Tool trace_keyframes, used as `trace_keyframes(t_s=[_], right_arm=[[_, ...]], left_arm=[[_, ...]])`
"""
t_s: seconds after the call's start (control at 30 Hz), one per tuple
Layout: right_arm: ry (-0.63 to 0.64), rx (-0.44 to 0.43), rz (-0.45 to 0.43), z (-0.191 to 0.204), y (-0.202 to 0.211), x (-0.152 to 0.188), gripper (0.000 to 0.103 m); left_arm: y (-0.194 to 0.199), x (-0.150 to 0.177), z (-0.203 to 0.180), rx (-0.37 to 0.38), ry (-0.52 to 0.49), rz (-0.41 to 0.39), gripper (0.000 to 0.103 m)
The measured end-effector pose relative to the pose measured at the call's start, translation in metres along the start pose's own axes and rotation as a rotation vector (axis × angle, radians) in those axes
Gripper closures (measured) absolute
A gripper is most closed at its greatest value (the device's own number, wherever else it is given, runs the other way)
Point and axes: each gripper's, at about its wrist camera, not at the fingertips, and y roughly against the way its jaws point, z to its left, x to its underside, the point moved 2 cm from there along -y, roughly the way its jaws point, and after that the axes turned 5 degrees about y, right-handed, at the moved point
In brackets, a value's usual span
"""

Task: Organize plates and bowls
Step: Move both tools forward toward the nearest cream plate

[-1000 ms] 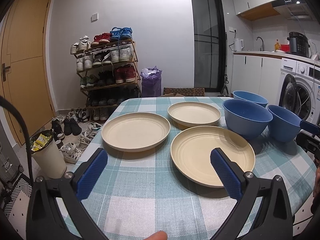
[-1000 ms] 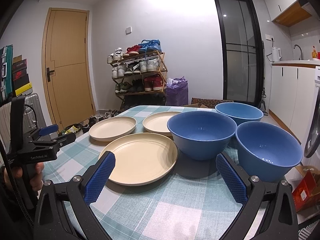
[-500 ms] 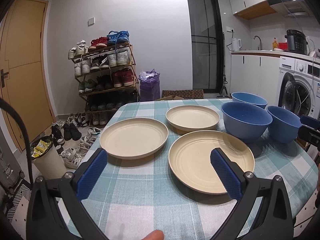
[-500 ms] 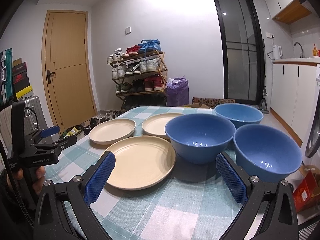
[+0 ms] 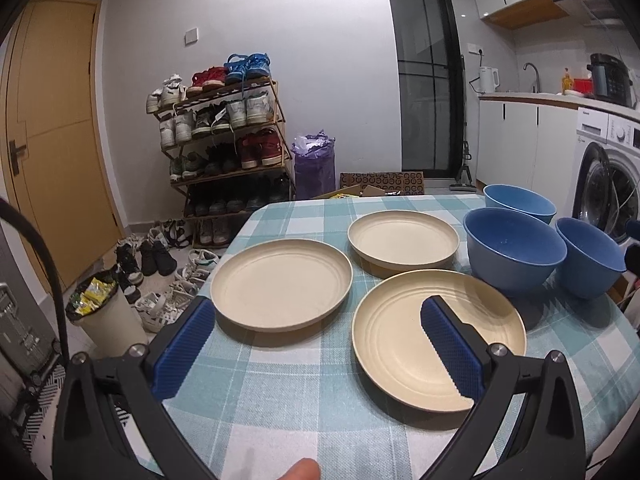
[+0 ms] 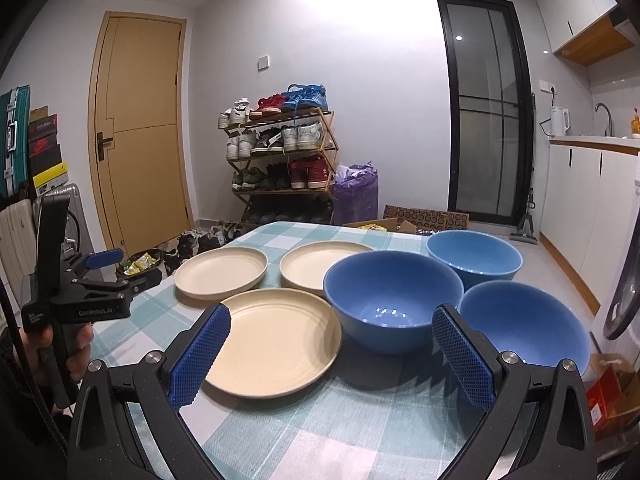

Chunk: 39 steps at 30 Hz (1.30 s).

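On the table (image 5: 280, 392) in front of me lie three plates and three bowls, none stacked. The nearest plate (image 5: 438, 340) sits just beyond my left gripper (image 5: 316, 352); the left plate (image 5: 282, 284) lies to its left and a bit farther off, and the far plate (image 5: 403, 238) lies behind it. To the right of the plates stand the middle bowl (image 6: 394, 300), the far bowl (image 6: 474, 256) behind it, and the near bowl (image 6: 524, 326) at its right, just beyond my right gripper (image 6: 332, 354). Past the table's far edge a shoe rack (image 5: 228, 148) stands against the wall.
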Motion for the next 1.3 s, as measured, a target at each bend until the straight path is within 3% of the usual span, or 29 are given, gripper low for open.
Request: trace_keyframes(t_s=[0.17, 0.43, 0.73, 0.87, 1.3], right_arm=[[-0.040, -0.007, 0.003, -0.007, -0.002, -0.014, 0.001], [-0.041, -0.008, -0.001, -0.011, -0.006, -0.039, 0.001], [0.011, 0.007, 0.012, -0.009, -0.014, -0.062, 0.001], [0.043, 0.013, 0.048, -0.008, -0.023, -0.066, 0.001], [0.044, -0.007, 0.049, -0.017, -0.040, -0.091, 0.001]], left_arm=[[-0.009, -0.005, -0.006, -0.007, -0.029, 0.019, 0.000], [-0.010, -0.018, -0.007, 0.012, 0.009, 0.016, 0.000], [-0.008, -0.035, -0.002, 0.058, 0.038, 0.006, 0.000], [-0.012, -0.040, 0.003, 0.050, 0.030, 0.001, 0.000], [-0.031, -0.076, 0.018, 0.063, 0.060, 0.001, 0.000]])
